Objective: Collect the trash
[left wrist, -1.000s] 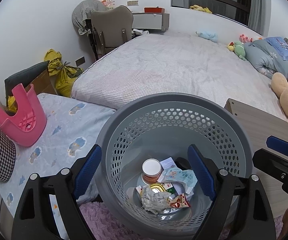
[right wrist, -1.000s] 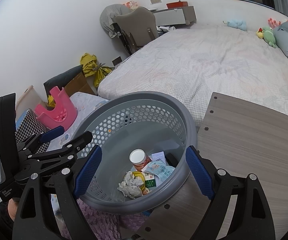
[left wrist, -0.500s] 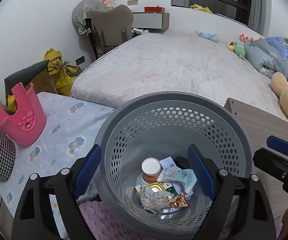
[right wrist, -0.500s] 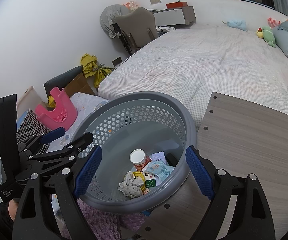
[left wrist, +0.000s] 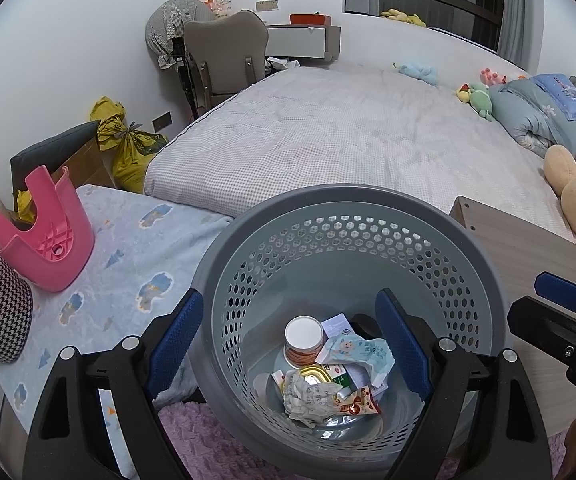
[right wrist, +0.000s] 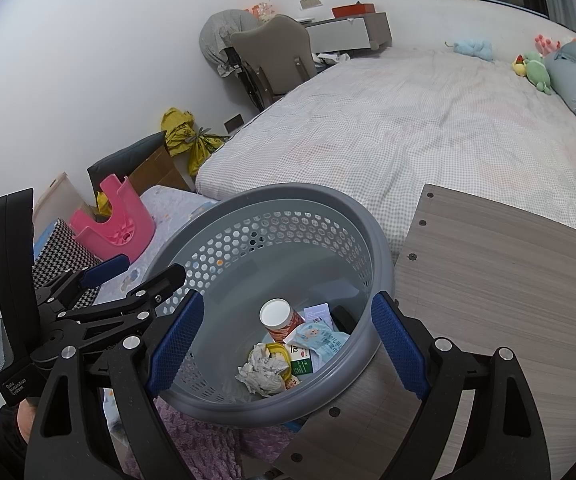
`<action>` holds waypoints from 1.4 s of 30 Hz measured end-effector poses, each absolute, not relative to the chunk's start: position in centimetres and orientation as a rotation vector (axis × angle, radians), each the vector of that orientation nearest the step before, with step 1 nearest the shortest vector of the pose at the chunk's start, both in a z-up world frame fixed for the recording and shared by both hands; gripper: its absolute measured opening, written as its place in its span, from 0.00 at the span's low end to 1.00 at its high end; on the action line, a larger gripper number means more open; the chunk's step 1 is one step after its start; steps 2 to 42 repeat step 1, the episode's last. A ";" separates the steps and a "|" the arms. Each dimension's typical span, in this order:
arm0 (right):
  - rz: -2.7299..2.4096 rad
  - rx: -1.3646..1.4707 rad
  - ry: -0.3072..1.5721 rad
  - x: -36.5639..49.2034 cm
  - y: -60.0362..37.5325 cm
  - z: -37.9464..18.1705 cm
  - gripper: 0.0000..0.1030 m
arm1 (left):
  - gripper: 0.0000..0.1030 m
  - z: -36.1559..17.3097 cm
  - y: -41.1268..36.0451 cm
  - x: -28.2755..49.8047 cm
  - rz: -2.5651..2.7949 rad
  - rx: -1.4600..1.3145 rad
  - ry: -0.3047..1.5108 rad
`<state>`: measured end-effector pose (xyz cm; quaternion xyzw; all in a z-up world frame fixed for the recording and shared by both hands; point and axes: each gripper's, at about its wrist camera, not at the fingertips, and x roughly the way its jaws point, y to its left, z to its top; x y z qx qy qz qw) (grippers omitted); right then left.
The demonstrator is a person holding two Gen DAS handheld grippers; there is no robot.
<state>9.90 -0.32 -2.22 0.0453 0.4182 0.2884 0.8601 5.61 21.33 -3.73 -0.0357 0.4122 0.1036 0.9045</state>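
Grey perforated basket (left wrist: 343,216) is the landmark. Trash lies at its bottom: crumpled paper (left wrist: 307,396), white-lidded cup (left wrist: 303,334), wipes pack (left wrist: 357,354), red snack wrapper (left wrist: 357,402). Left gripper (left wrist: 288,350) & right gripper (right wrist: 286,346) both above the basket, jaws wide apart, nothing held. Wood tabletop (right wrist: 507,280) right of basket, pink stool (left wrist: 44,236) to its left, bed (left wrist: 347,136) behind.

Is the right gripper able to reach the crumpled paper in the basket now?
Probably yes: right gripper is open above the basket, whose top is uncovered, and the crumpled paper lies exposed on top.
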 end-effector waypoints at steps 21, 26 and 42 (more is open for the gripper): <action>0.606 0.095 0.878 9.9 -0.3 -2.2 0.82 | 0.81 -3.7 21.3 5.6 0.213 -0.075 0.852; 0.606 0.095 0.878 9.9 -0.3 -2.2 0.82 | 0.81 -3.7 21.3 5.6 0.213 -0.075 0.852; 0.606 0.095 0.878 9.9 -0.3 -2.2 0.82 | 0.81 -3.7 21.3 5.6 0.213 -0.075 0.852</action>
